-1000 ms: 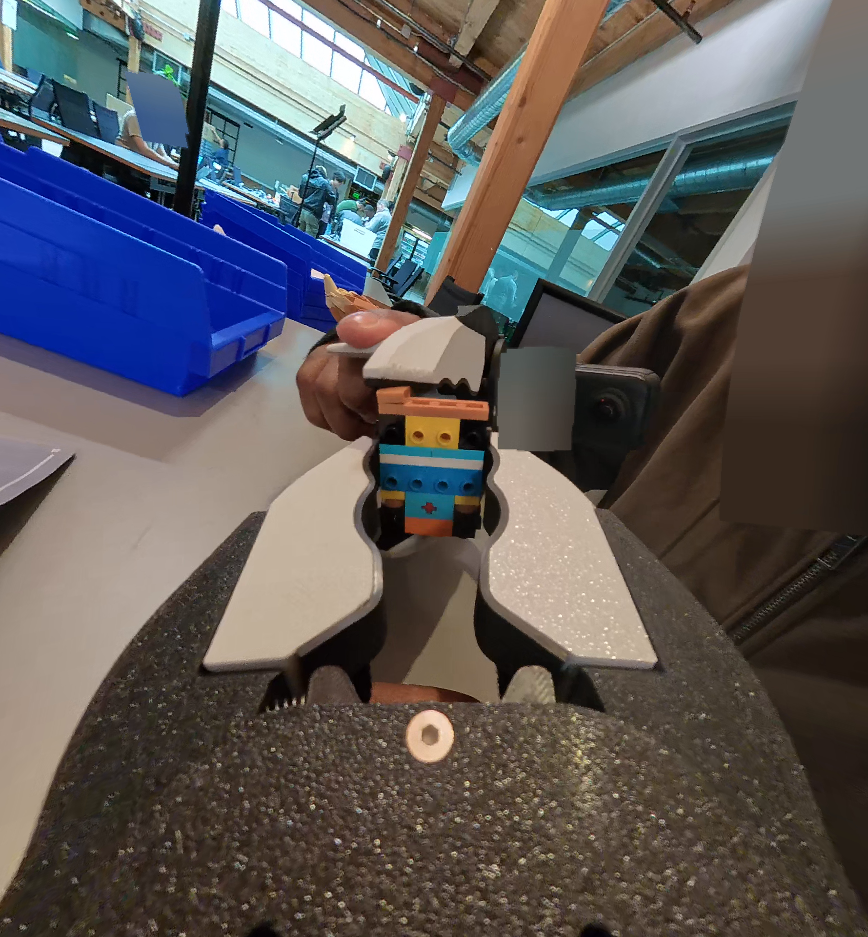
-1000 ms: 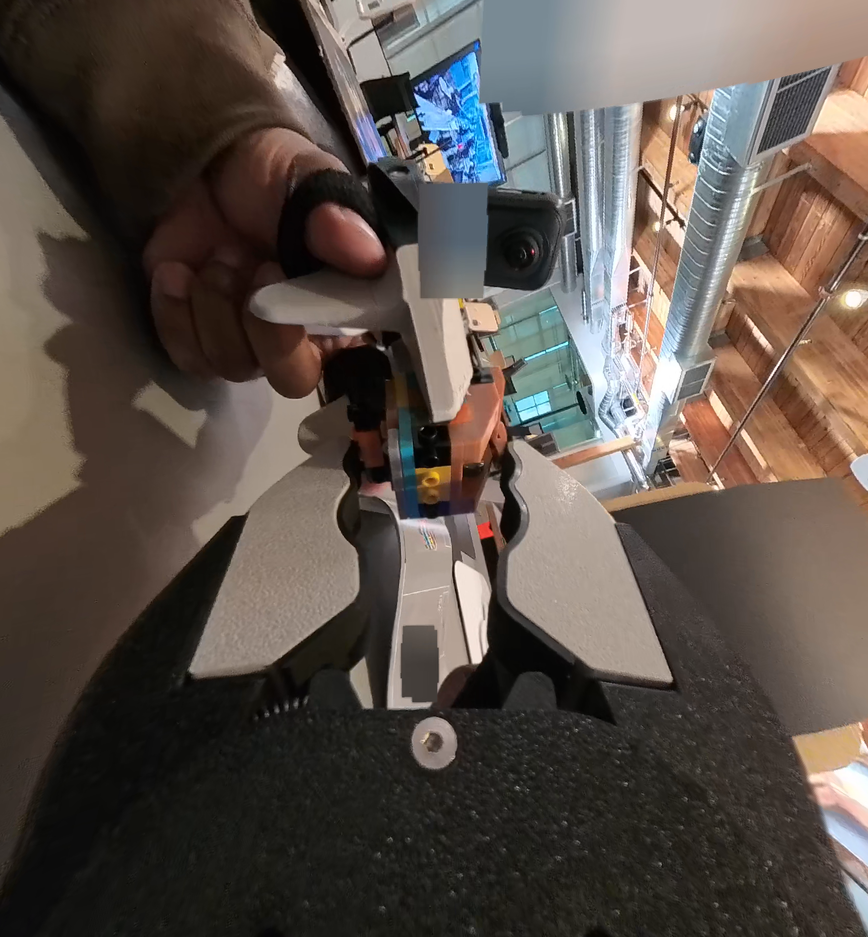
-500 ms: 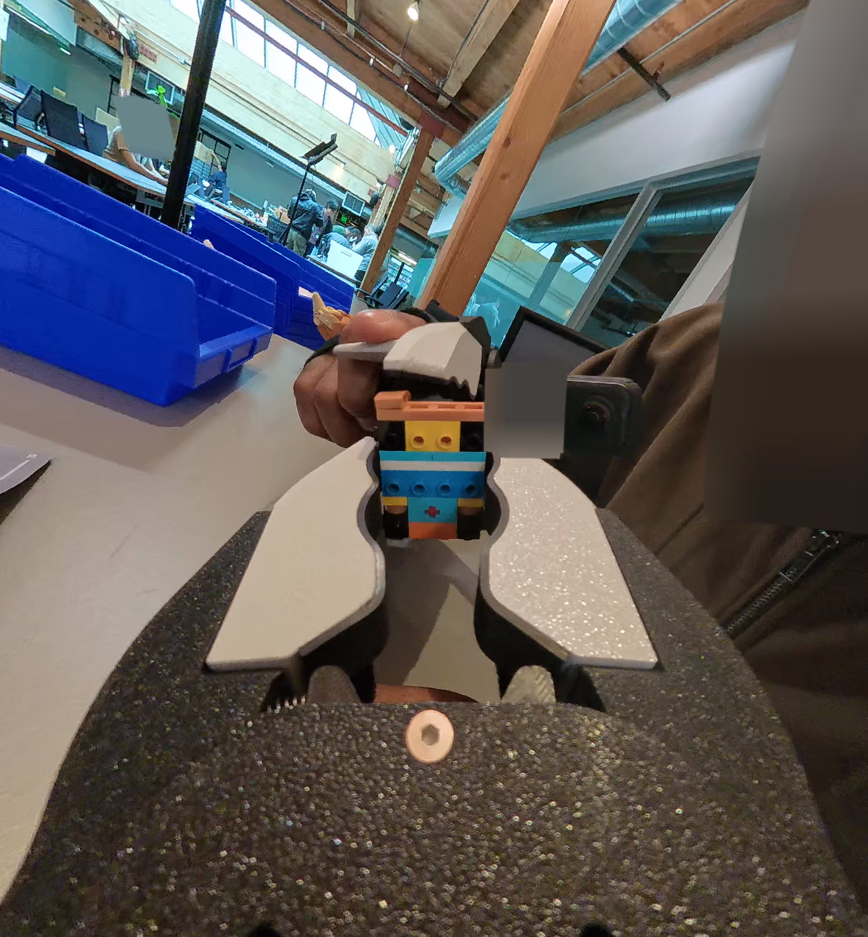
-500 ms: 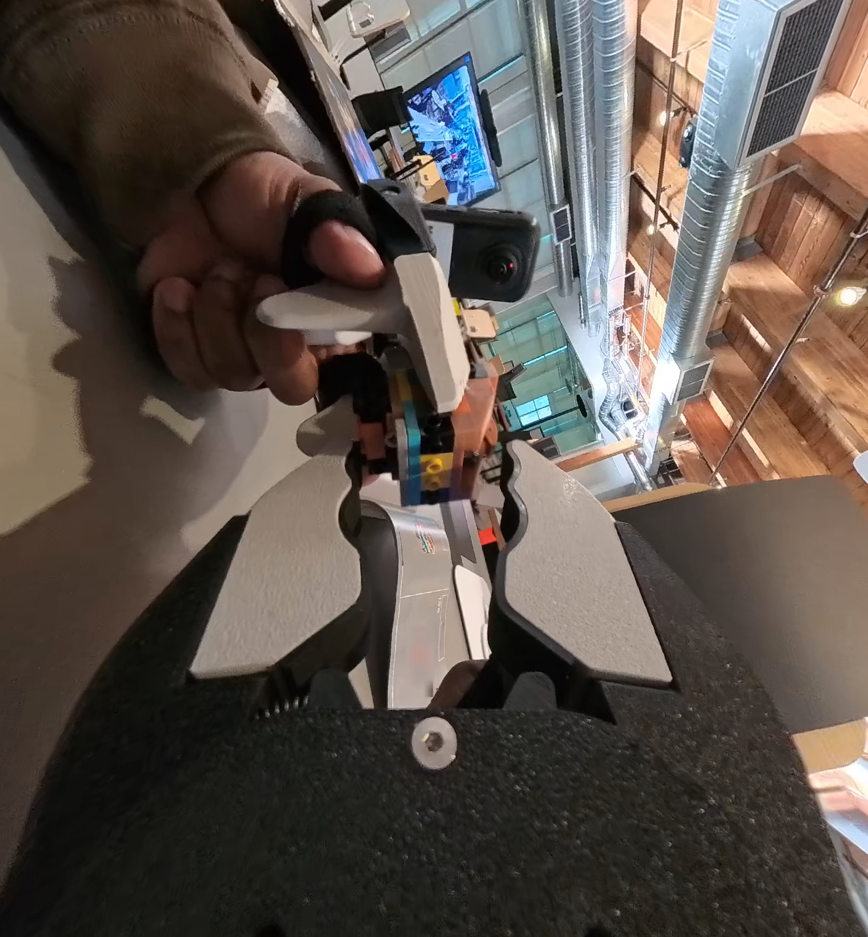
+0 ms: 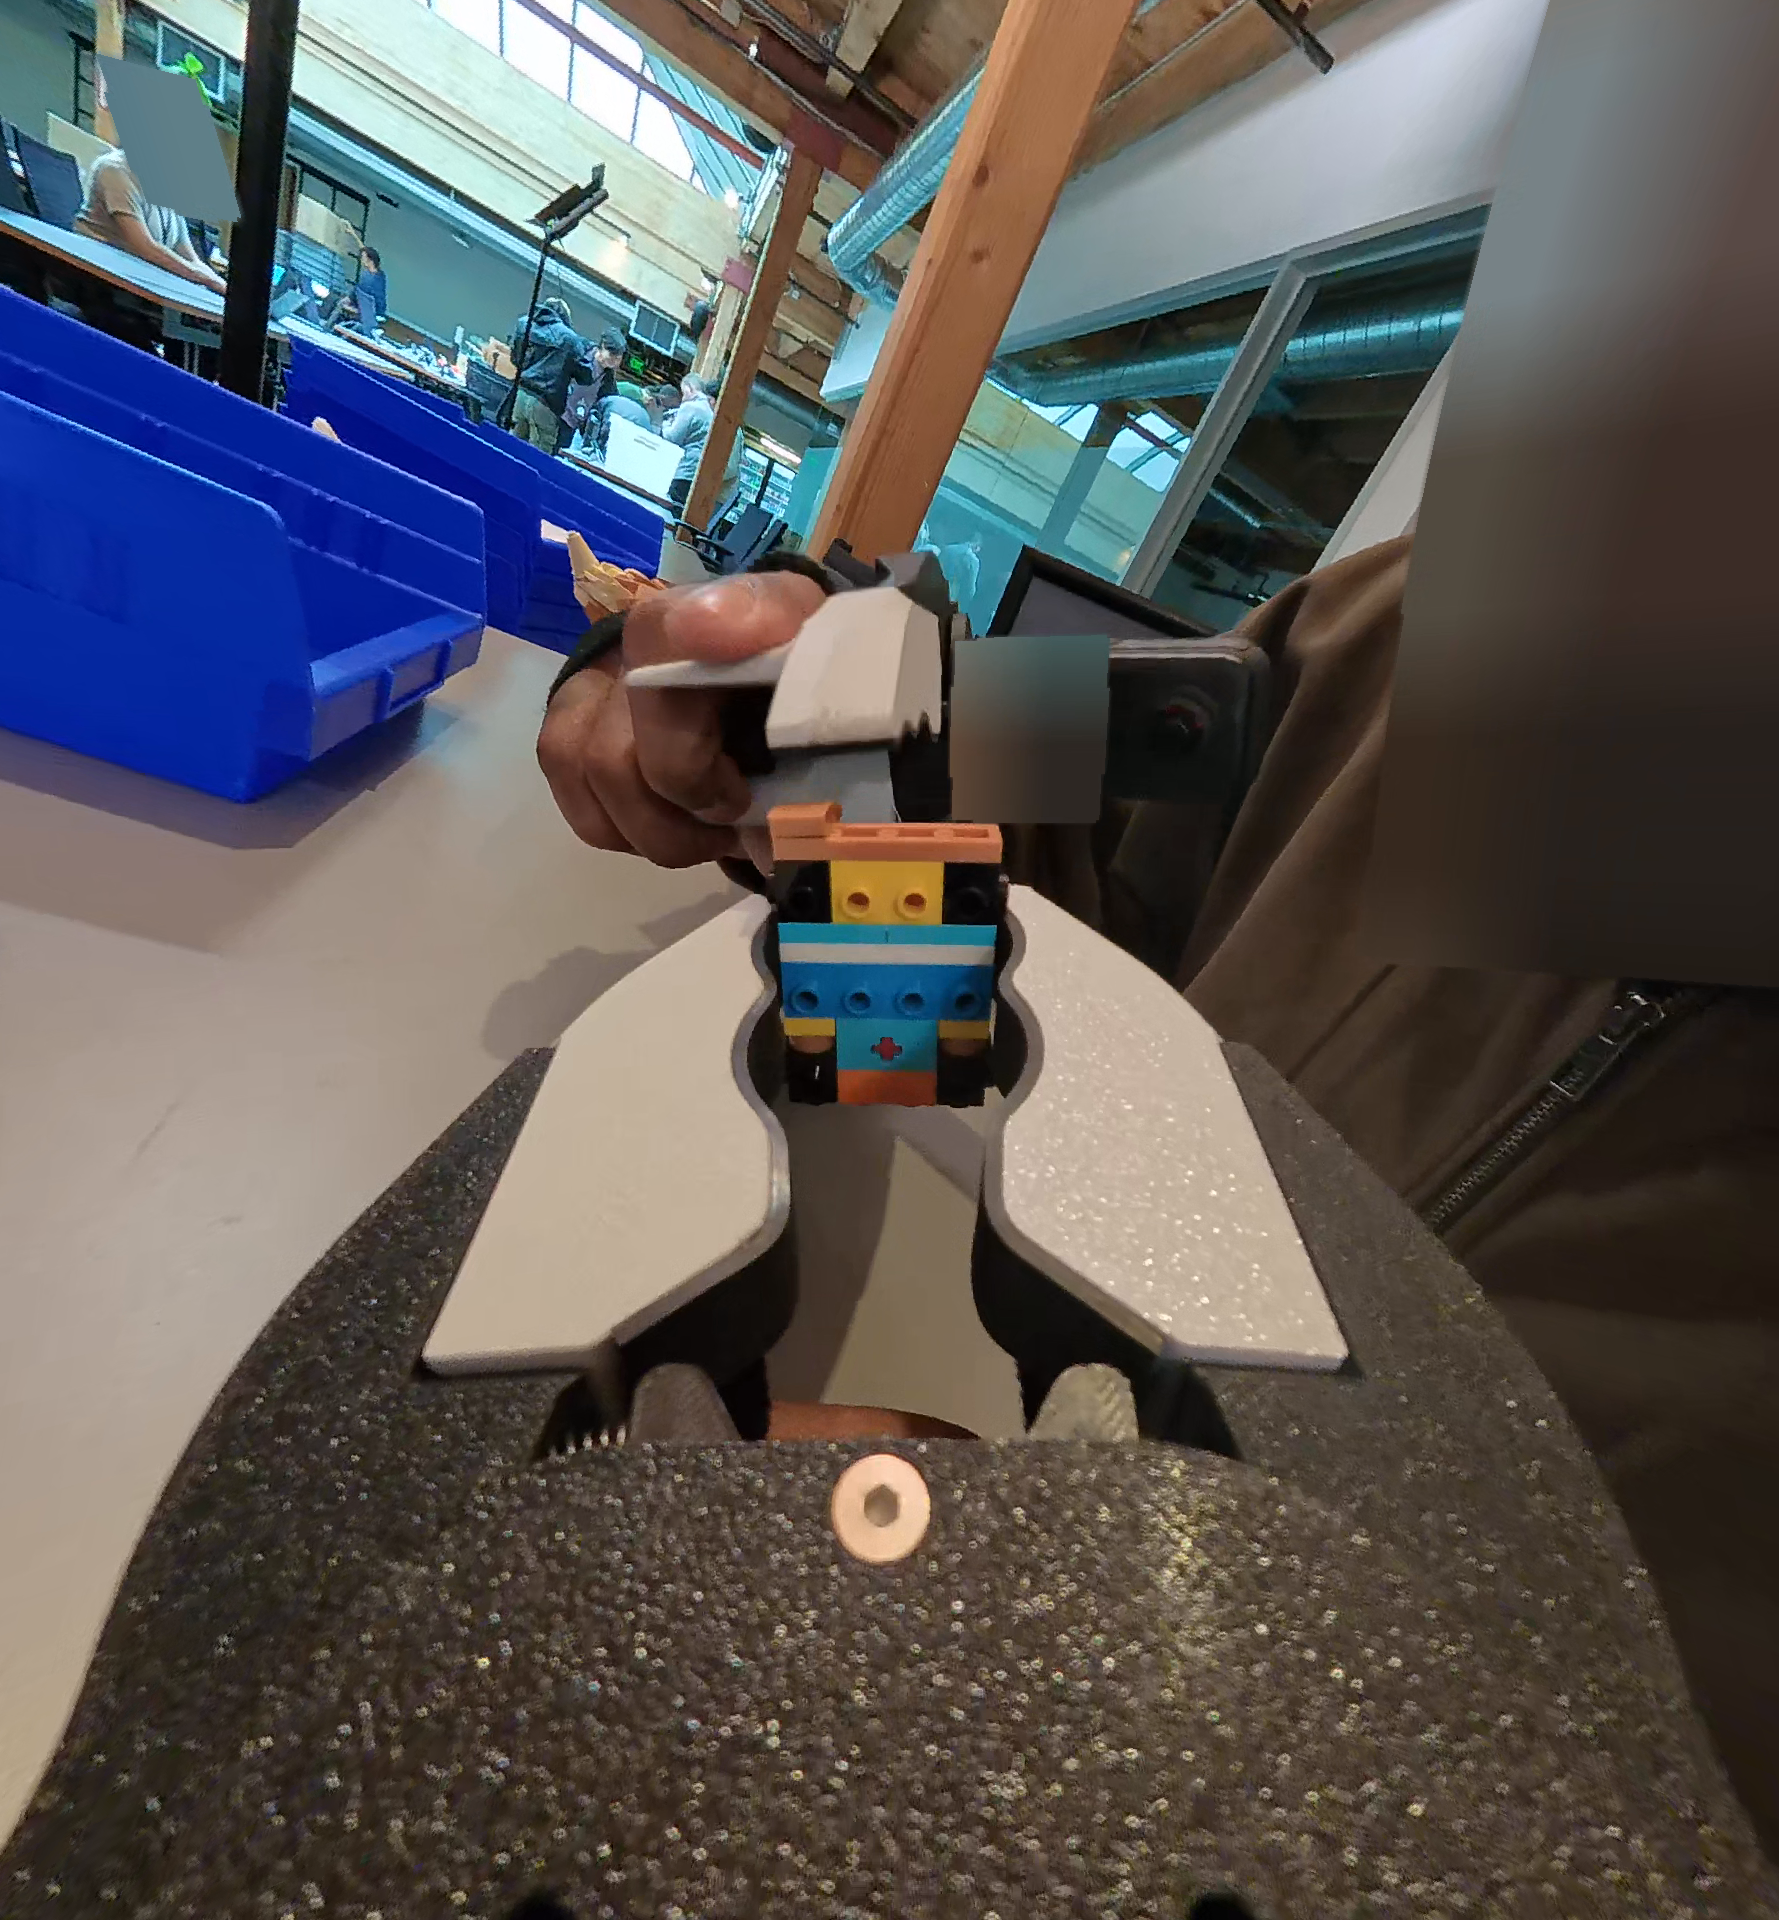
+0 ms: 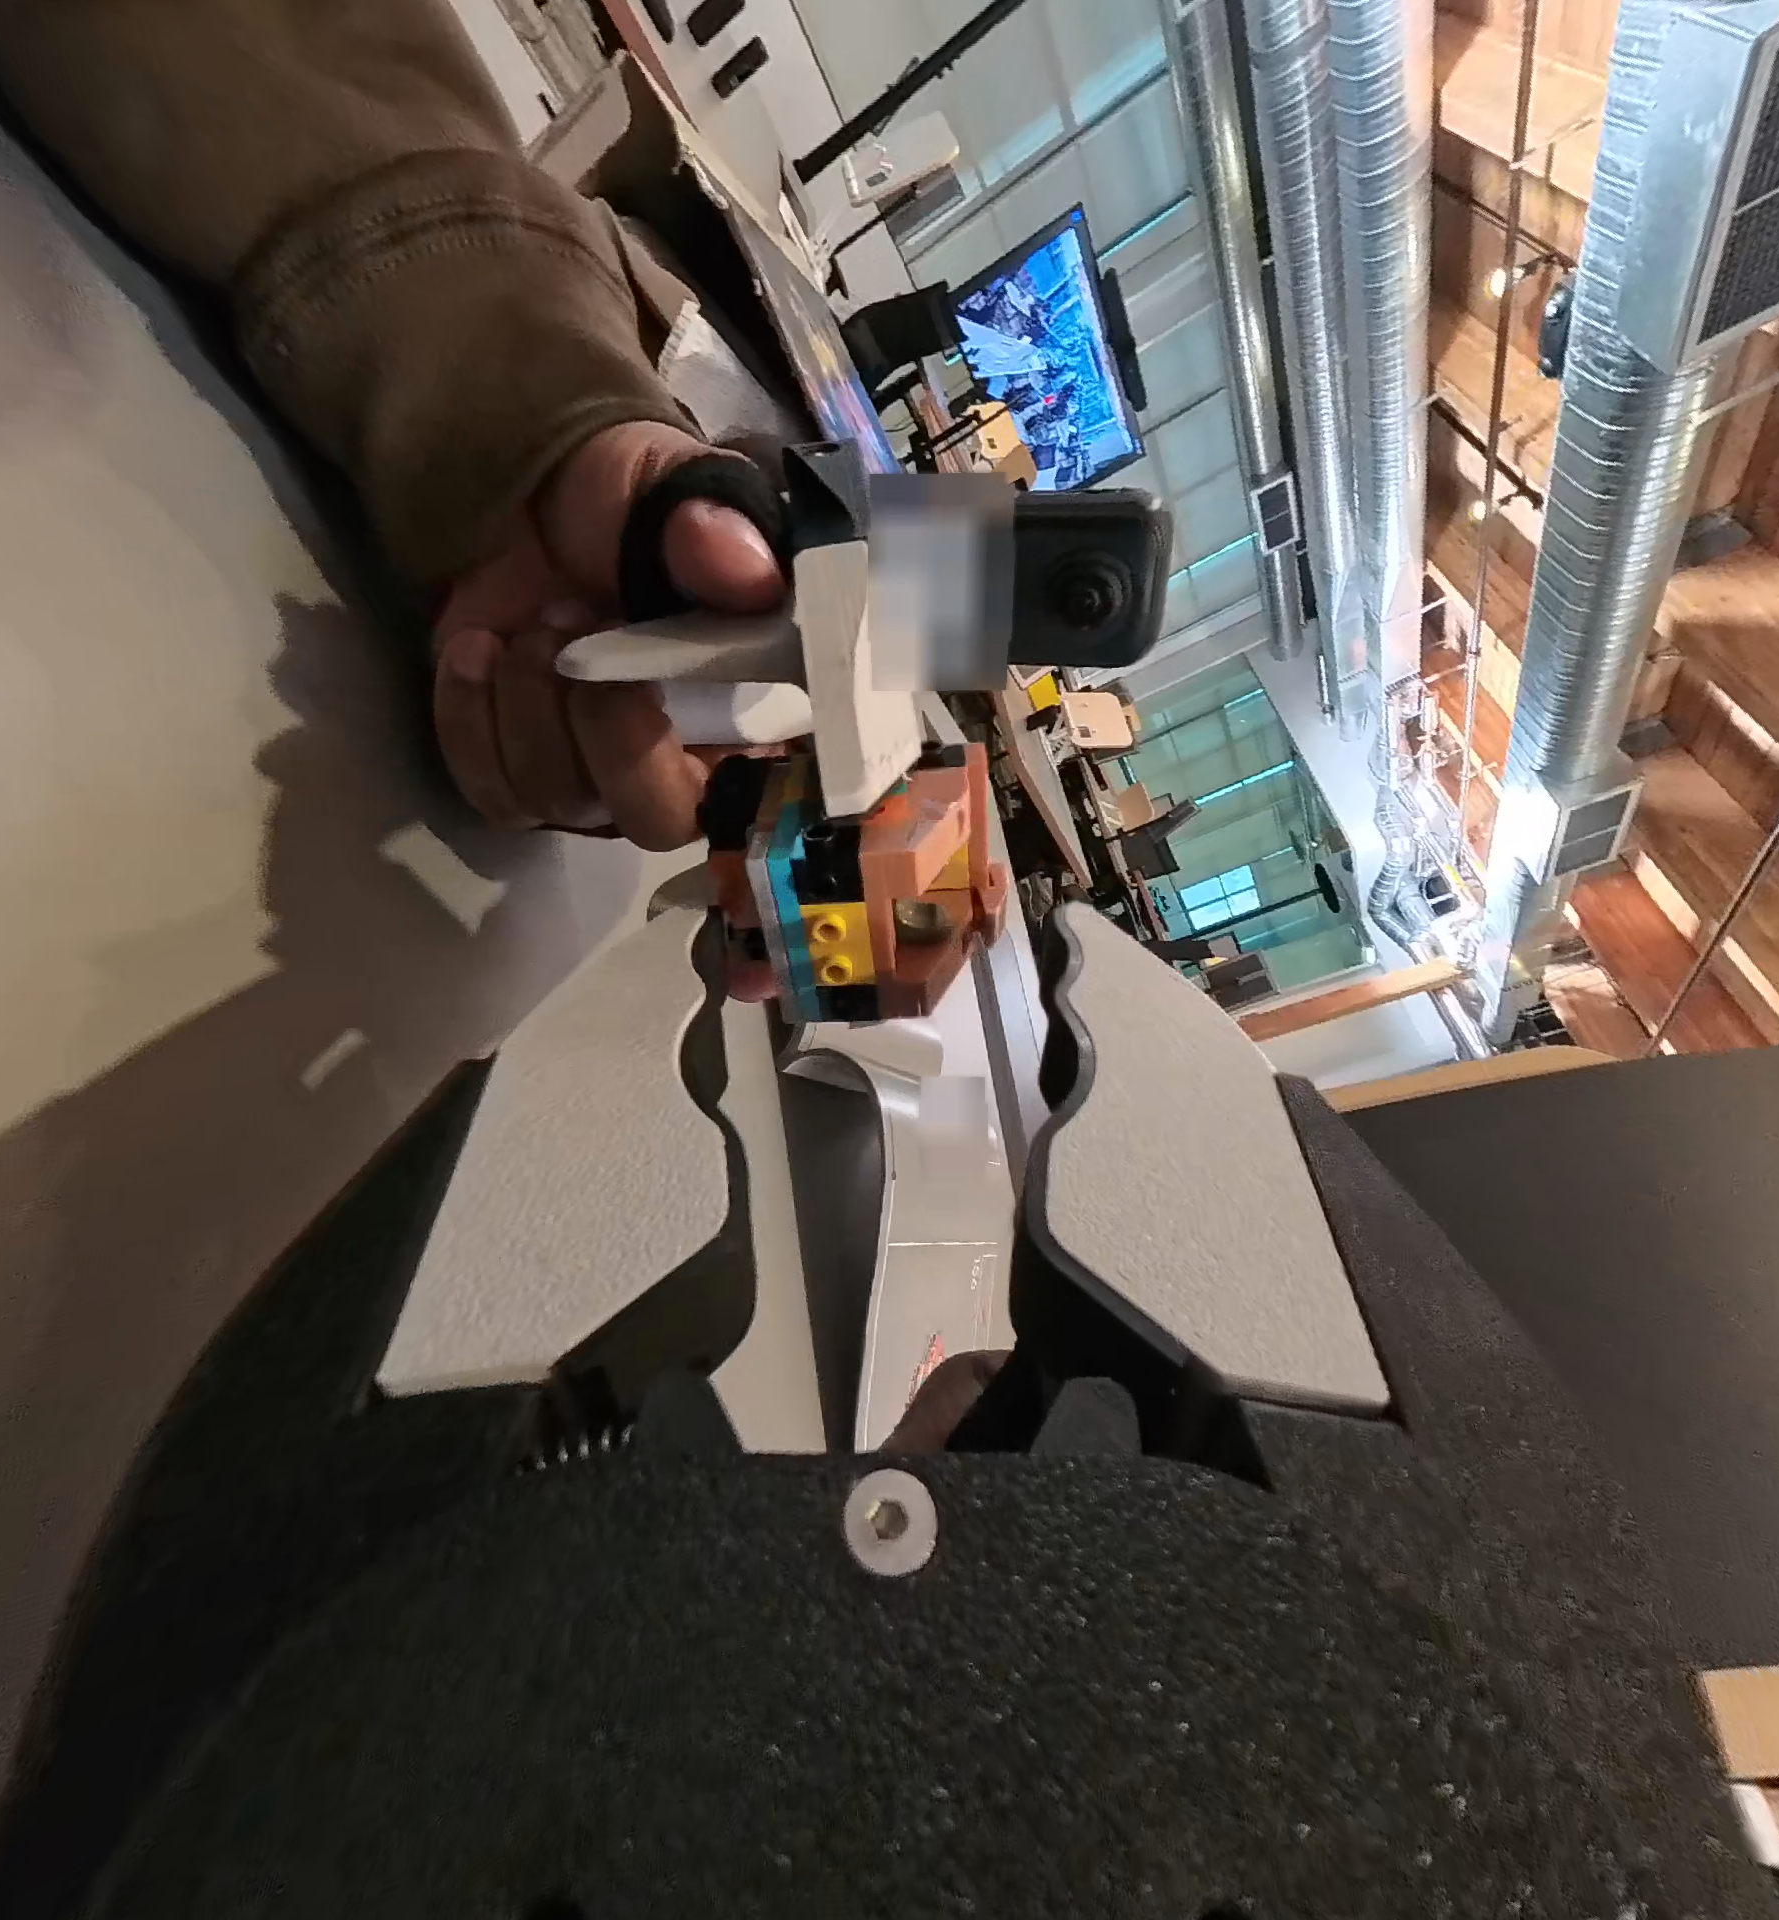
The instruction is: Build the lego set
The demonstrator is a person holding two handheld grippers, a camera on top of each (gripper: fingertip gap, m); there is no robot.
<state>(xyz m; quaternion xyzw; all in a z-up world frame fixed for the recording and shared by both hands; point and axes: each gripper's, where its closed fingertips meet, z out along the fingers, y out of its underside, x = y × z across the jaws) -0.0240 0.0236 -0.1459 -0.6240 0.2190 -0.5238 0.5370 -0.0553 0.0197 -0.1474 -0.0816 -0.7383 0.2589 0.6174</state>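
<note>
The left gripper [image 5: 887,1023] fingers are clamping the lego model [image 5: 887,966] by its sides, upright, long axis toward 12 o'clock. The right gripper [image 6: 880,971] fingers are standing apart, gripping nothing; the model [image 6: 854,914] is sitting just beyond their tips at 12 o'clock, above the desk [image 5: 137,1039].

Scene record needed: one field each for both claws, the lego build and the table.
left claw: shut on the lego model, gripping its two sides
right claw: open, tips at the model's top end; contact unclear
lego model: orange plate on top, yellow then blue bricks below
table: grey, blue bins at far left
</note>
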